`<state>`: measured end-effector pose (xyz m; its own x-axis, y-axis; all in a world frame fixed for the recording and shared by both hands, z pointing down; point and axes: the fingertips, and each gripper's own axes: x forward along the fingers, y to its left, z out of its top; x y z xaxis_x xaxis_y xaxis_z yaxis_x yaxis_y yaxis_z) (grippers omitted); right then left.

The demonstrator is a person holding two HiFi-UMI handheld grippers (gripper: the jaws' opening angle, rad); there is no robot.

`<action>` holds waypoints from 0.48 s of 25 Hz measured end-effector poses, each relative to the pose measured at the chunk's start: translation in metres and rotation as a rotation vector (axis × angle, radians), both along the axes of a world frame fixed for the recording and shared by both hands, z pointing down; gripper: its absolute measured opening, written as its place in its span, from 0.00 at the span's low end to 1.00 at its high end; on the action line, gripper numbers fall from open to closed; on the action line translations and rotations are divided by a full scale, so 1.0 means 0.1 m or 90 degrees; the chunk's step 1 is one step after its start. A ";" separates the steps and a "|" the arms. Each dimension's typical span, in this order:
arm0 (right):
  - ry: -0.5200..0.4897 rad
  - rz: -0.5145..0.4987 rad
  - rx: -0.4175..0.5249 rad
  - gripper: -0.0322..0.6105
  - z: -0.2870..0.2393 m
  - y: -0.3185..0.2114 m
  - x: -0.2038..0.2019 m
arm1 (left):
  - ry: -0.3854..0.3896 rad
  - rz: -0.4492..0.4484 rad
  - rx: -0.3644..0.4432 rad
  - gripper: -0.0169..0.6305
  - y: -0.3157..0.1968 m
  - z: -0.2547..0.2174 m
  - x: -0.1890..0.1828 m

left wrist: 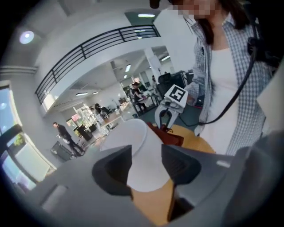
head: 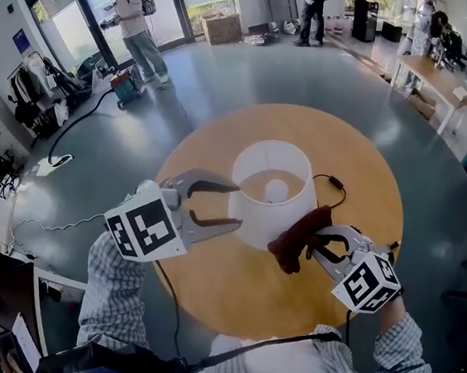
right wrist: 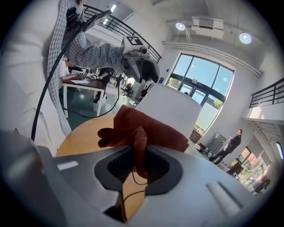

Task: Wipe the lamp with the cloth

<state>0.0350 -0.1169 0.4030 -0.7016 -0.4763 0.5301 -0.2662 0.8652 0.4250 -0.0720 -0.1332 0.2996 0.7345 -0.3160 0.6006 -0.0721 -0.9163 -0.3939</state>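
White lamp (head: 270, 191) stood mid-frame on the round bench (head: 209, 277). The cloth (head: 298, 238) sat at the shade's lower right, apparently touching, with the right claw (head: 319, 248) clamped on it. The left claw (head: 215, 206) gaped empty just left of the shade. Wiping looked under way; next move probably needs the shade steadied and the cloth dragged round.

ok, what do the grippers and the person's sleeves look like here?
Both the left gripper and right gripper have grey metal bodies with curved jaws and dark pads. Each carries a white cube printed with black square markers. A thin black cable seems to trail back from the left one. The sleeves are a blue-and-white checked shirt.
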 end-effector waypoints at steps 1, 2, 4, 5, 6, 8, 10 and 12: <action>-0.001 0.001 -0.001 0.13 0.01 0.00 0.00 | -0.030 0.022 0.002 0.34 0.00 0.01 0.08; -0.002 0.002 -0.001 0.13 0.01 0.00 -0.01 | -0.062 0.041 0.000 0.34 -0.01 0.04 0.15; -0.002 0.003 -0.001 0.13 0.02 0.00 -0.04 | -0.126 0.067 -0.011 0.35 -0.02 0.14 0.21; -0.001 0.003 -0.001 0.13 0.02 0.00 -0.05 | -0.160 0.076 -0.017 0.35 -0.03 0.19 0.23; -0.001 0.002 -0.002 0.13 0.02 0.00 -0.05 | -0.194 0.087 -0.020 0.35 -0.03 0.23 0.24; -0.001 0.003 -0.002 0.13 0.02 0.00 -0.05 | -0.264 0.109 -0.015 0.34 -0.06 0.31 0.25; -0.001 0.004 -0.003 0.13 0.01 0.00 -0.04 | -0.318 0.129 -0.005 0.34 -0.09 0.38 0.27; -0.002 0.006 -0.003 0.13 0.01 0.00 -0.05 | -0.347 0.151 0.004 0.32 -0.09 0.44 0.27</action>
